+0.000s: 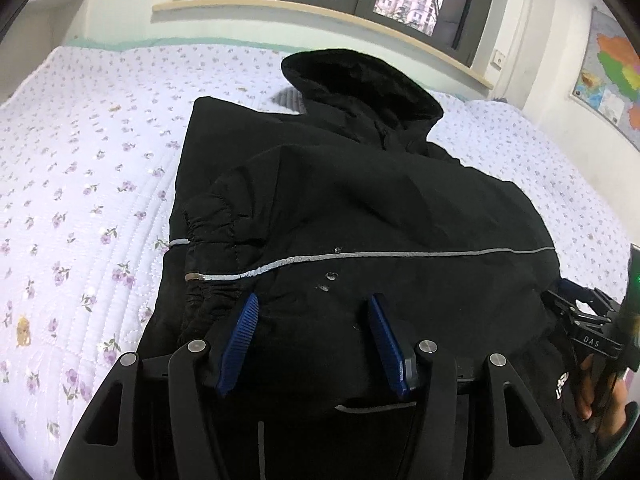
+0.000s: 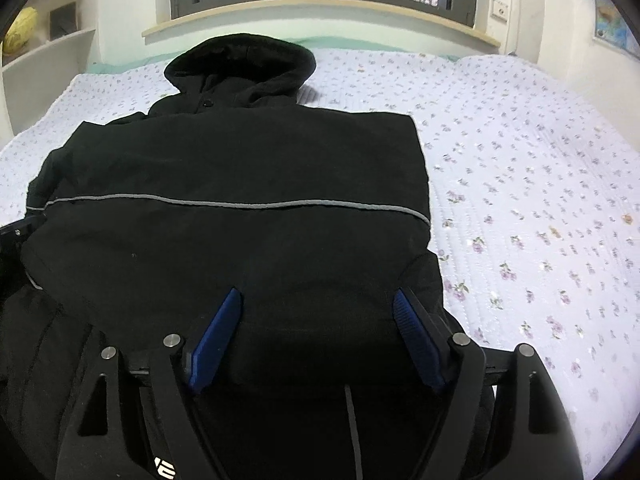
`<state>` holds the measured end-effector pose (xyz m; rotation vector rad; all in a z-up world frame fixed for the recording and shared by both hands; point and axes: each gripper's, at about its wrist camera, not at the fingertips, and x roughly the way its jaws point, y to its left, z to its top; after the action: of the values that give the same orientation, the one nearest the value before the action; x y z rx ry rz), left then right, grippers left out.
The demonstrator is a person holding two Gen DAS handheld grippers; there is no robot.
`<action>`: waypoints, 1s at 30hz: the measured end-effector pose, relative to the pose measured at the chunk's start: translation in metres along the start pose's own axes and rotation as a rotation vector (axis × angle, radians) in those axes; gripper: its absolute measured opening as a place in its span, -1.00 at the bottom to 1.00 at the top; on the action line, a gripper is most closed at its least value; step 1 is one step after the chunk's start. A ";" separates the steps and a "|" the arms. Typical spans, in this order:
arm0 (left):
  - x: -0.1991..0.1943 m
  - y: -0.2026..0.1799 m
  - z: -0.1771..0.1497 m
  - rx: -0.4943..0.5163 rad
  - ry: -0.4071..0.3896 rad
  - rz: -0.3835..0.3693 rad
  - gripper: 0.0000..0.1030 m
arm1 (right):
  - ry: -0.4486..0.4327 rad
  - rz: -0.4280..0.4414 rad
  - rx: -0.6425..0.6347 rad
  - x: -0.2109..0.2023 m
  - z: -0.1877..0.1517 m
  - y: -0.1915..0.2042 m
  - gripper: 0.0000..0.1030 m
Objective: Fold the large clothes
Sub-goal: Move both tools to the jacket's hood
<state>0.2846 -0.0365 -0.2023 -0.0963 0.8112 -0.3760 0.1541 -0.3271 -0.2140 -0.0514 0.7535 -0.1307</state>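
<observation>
A black hooded jacket (image 1: 360, 200) with a grey reflective stripe lies on the bed, sleeves folded in over its body, hood (image 1: 360, 80) at the far end. It also fills the right wrist view (image 2: 240, 168). My left gripper (image 1: 314, 304) is open, its blue-padded fingers spread just above the jacket's lower left part, near an elastic cuff (image 1: 212, 228). My right gripper (image 2: 318, 298) is open over the jacket's lower right part. The right gripper and the hand that holds it also show at the right edge of the left wrist view (image 1: 588, 332).
The bed has a white quilt with small purple flowers (image 1: 80, 200), bare on both sides of the jacket (image 2: 540, 200). A window and sill (image 2: 320, 24) run behind the bed. Shelves (image 2: 48, 40) stand at the left, a map (image 1: 612, 68) hangs at the right.
</observation>
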 end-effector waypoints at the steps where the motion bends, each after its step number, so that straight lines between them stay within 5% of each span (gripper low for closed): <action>1: 0.002 -0.001 0.001 0.003 0.007 0.005 0.15 | 0.002 -0.001 -0.002 0.001 0.000 0.001 0.63; 5: 0.015 -0.011 0.009 0.031 0.083 0.056 0.15 | 0.046 0.034 0.023 0.008 0.004 -0.002 0.65; 8: 0.016 -0.022 0.029 0.038 0.211 0.109 0.15 | 0.210 0.023 0.021 0.010 0.025 -0.001 0.65; 10: -0.003 -0.024 0.054 -0.013 0.257 0.063 0.15 | 0.283 0.025 0.033 -0.001 0.046 -0.005 0.58; 15: -0.075 -0.028 0.148 -0.040 0.154 0.023 0.16 | 0.220 0.016 0.074 -0.054 0.135 -0.036 0.60; 19: -0.082 -0.031 0.213 -0.033 0.082 0.041 0.31 | 0.139 0.043 0.142 -0.060 0.219 -0.053 0.60; 24: -0.018 -0.031 0.276 -0.001 0.114 0.123 0.38 | 0.112 0.142 0.205 -0.018 0.282 -0.051 0.60; 30: 0.115 0.000 0.303 -0.043 0.225 0.145 0.38 | 0.234 0.155 0.173 0.101 0.312 -0.026 0.60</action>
<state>0.5755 -0.0957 -0.0732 -0.0347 1.0427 -0.2341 0.4383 -0.3669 -0.0528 0.1889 0.9733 -0.0540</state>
